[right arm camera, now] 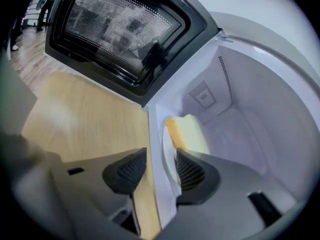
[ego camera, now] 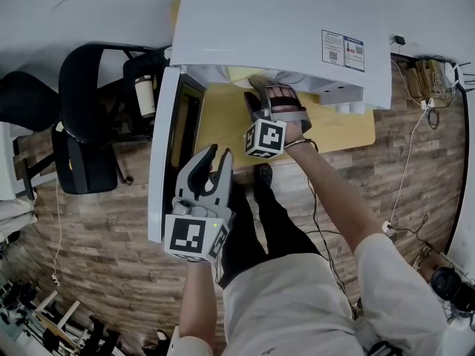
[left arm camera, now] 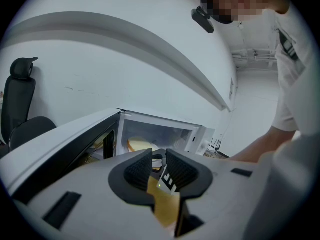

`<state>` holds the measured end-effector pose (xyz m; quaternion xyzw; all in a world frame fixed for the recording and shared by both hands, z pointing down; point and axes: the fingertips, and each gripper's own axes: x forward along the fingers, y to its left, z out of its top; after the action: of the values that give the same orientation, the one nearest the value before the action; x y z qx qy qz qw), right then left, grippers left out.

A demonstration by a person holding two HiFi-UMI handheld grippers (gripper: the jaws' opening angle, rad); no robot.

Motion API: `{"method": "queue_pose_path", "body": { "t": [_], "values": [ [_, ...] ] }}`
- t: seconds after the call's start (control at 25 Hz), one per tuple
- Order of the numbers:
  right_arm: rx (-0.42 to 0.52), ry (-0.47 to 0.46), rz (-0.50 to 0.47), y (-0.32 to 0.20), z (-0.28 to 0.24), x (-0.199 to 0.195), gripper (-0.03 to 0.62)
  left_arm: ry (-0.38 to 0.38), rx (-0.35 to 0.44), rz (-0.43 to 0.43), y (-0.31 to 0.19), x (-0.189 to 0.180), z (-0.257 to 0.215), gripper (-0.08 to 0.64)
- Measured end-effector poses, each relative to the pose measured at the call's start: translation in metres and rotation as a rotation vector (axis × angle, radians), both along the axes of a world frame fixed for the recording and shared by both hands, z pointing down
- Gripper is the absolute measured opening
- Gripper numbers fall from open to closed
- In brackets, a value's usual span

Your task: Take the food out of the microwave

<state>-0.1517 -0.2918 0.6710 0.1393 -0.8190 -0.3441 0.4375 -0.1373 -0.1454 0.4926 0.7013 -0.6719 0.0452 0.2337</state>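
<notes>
1. Right claw view alone showed the food [right arm camera: 187,131] on a white plate [right arm camera: 169,159] just inside the microwave [ego camera: 282,28], the plate's rim between the right claw's [right arm camera: 160,169] unclenched jaws.
2. The left claw [ego camera: 211,165], released and empty, hovered level before the cavity.
3. The door [ego camera: 167,154] stood wide open past the bench's [ego camera: 223,124] left edge.

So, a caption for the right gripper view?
Right gripper, jaws open, straddles the plate of food inside the open microwave.
</notes>
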Motion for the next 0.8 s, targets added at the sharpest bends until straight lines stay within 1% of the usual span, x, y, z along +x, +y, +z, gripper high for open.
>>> {"method": "queue_pose_path", "body": {
  "t": [0.12, 0.48, 0.8],
  "values": [
    [0.01, -0.002, 0.006, -0.001, -0.002, 0.003, 0.175, -0.001, 0.0, 0.0, 0.0, 0.001, 0.0, 0.081],
    [0.069, -0.003, 0.014, -0.005, -0.006, 0.009, 0.113, -0.002, -0.001, 0.011, 0.0, 0.006, -0.001, 0.081],
    [0.085, -0.017, 0.027, -0.009, -0.01, 0.012, 0.072, 0.001, -0.001, 0.015, -0.003, 0.008, -0.001, 0.081]
  ]
}}
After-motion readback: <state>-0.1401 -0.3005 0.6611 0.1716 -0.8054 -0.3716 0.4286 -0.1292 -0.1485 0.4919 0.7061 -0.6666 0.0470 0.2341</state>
